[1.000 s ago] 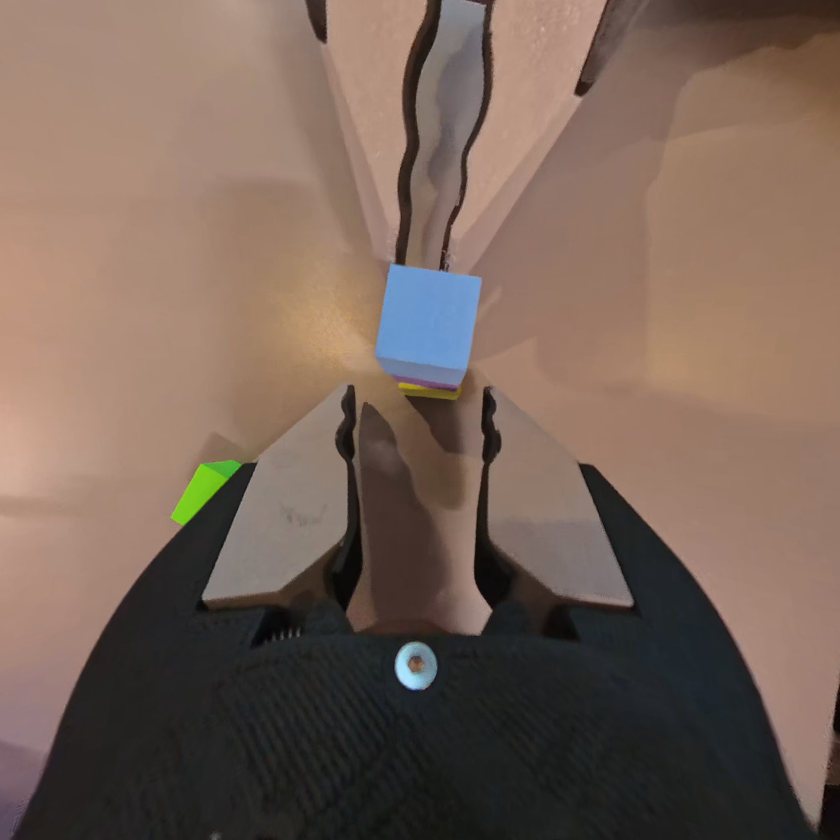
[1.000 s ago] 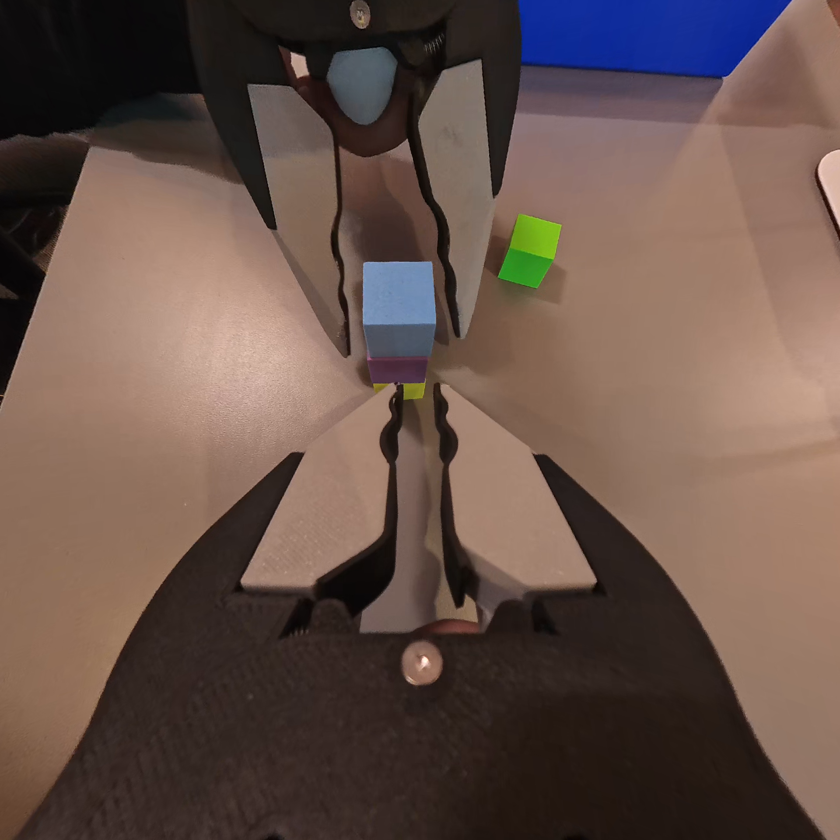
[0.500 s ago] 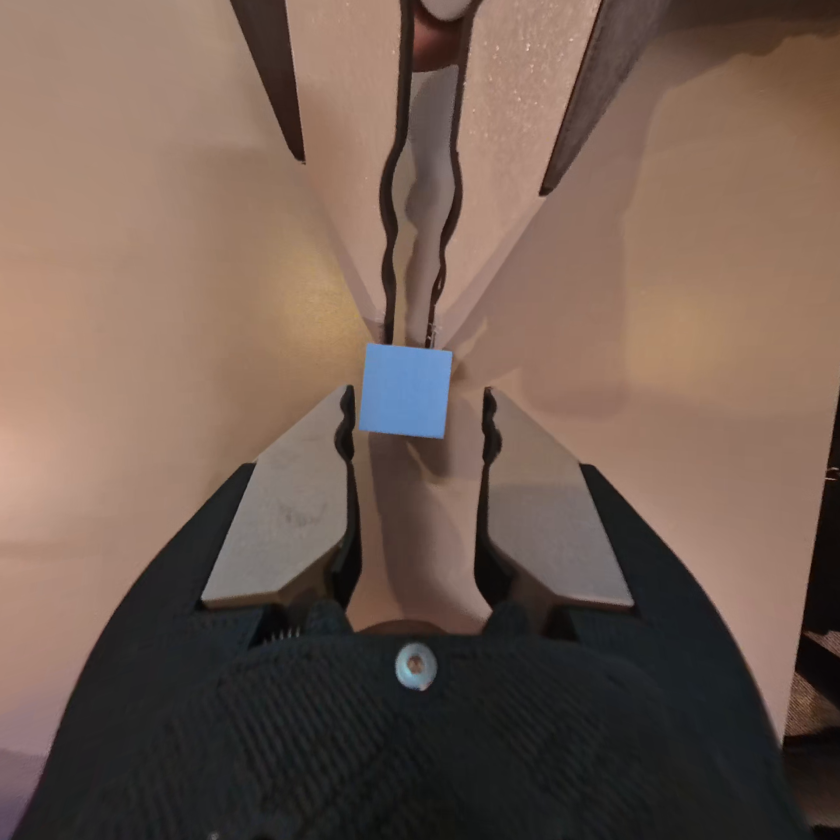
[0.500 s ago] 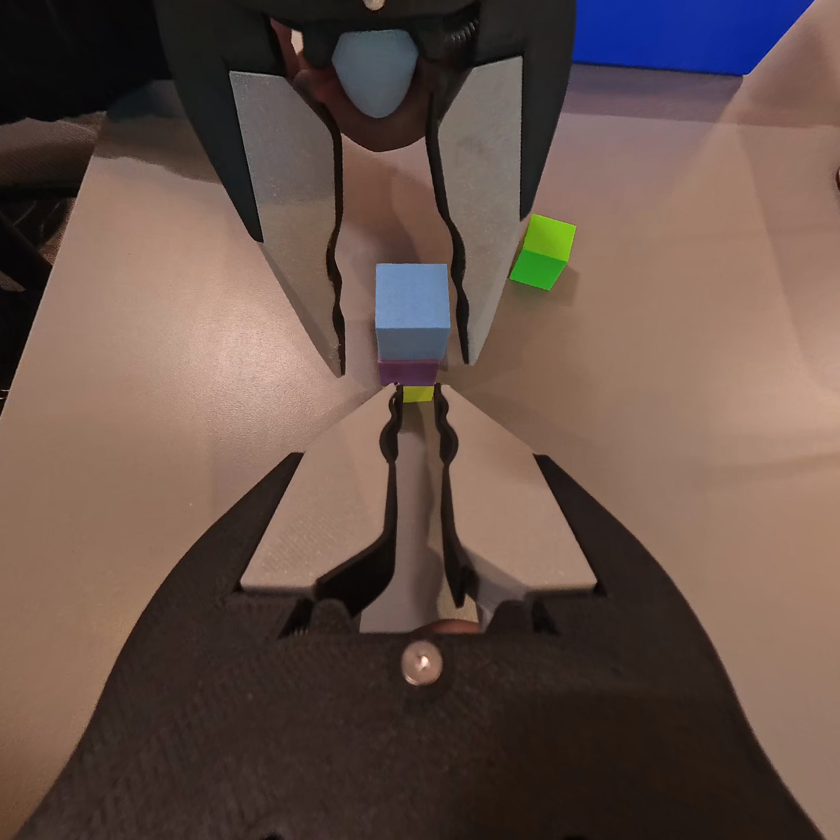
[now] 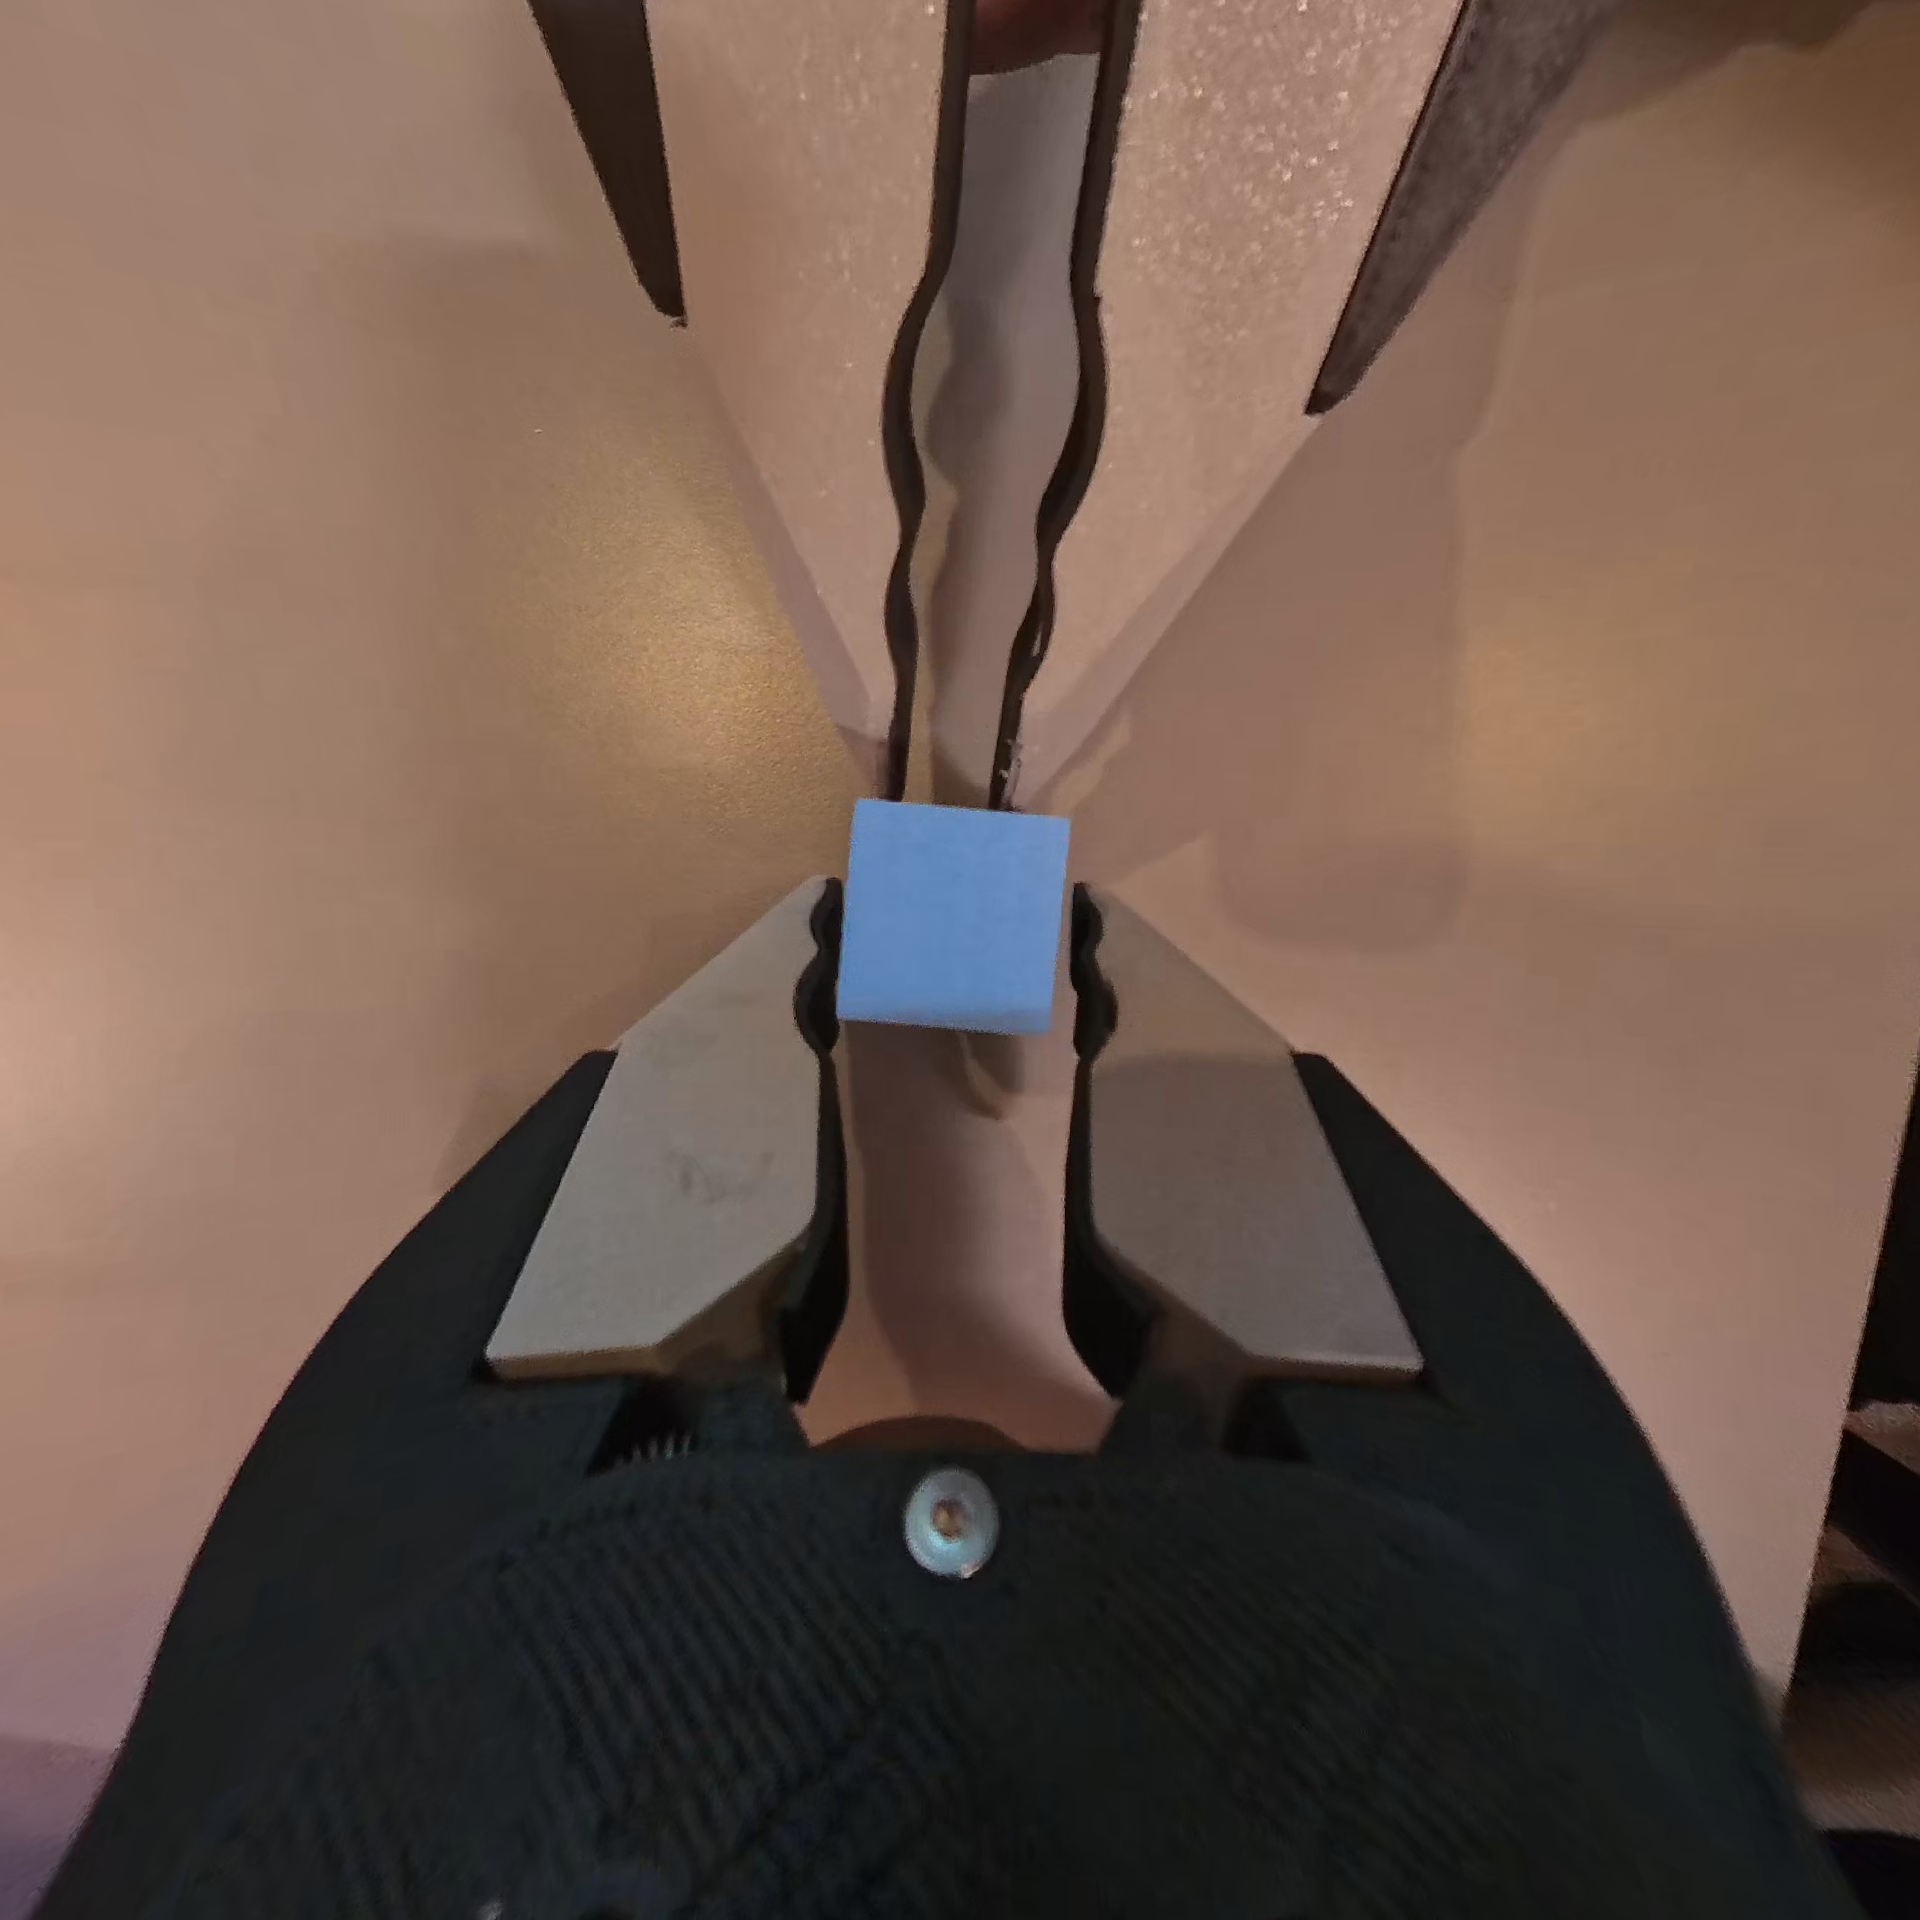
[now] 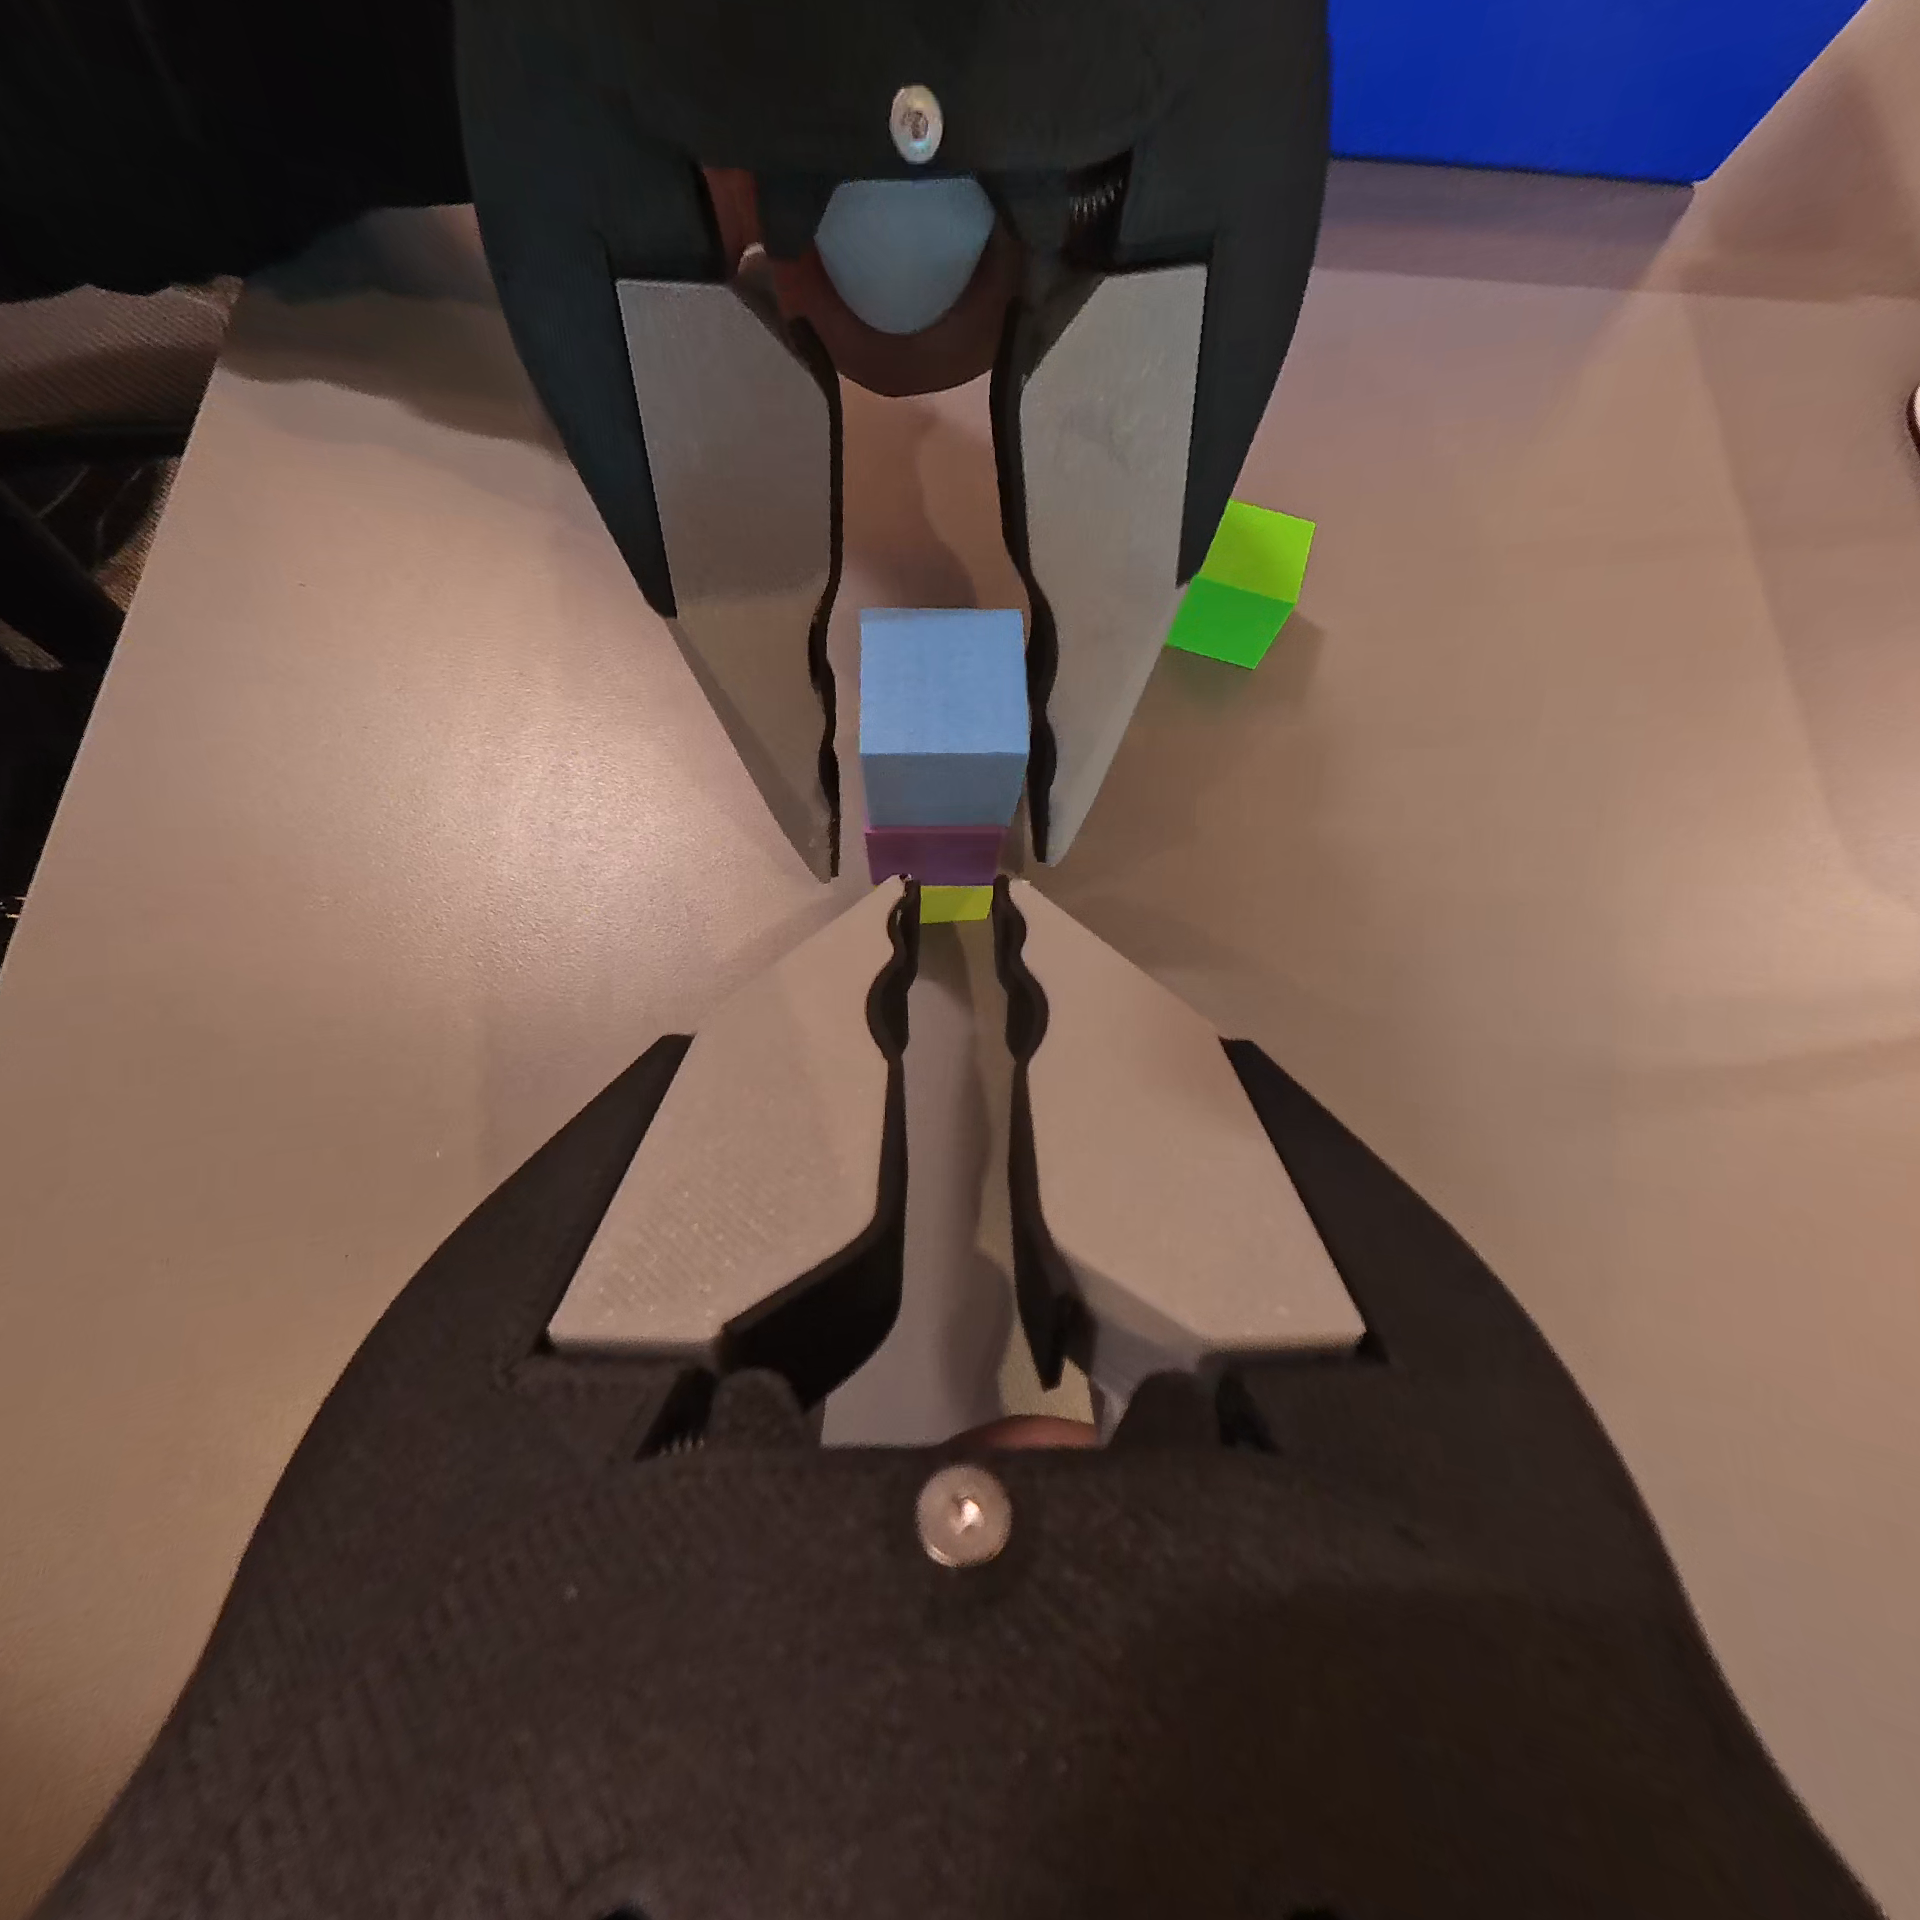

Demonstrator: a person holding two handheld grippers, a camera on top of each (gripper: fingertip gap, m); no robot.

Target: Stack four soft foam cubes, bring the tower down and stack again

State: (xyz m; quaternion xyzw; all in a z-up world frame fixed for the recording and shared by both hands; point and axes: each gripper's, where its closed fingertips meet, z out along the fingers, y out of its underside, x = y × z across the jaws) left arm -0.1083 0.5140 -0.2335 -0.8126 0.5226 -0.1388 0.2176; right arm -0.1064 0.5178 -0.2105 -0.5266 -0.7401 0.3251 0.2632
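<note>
A tower stands on the table [image 6: 416,831]: a yellow cube [image 6: 956,904] at the bottom, a purple cube [image 6: 935,852] on it and a blue cube [image 6: 942,717] on top. My left gripper [image 5: 951,904] straddles the blue cube [image 5: 951,925]. In the right wrist view, where it comes in from the far side [image 6: 935,862], one pad touches the cube and a sliver of gap shows at the other. My right gripper [image 6: 953,894] is empty with its jaws narrowly apart, and its tips are at the yellow cube's near face. It also shows in the left wrist view [image 5: 951,790].
A green cube [image 6: 1242,592] lies alone on the table to the right of the tower, behind the left gripper's finger. A blue panel [image 6: 1558,83] stands at the table's far edge. Dark floor lies beyond the left edge. My two grippers' fingertips are within a few centimetres of each other.
My left gripper has moved forward over the tower until the blue cube stands between its fingers, and its jaws have narrowed around it. My right gripper has stayed at the tower's base.
</note>
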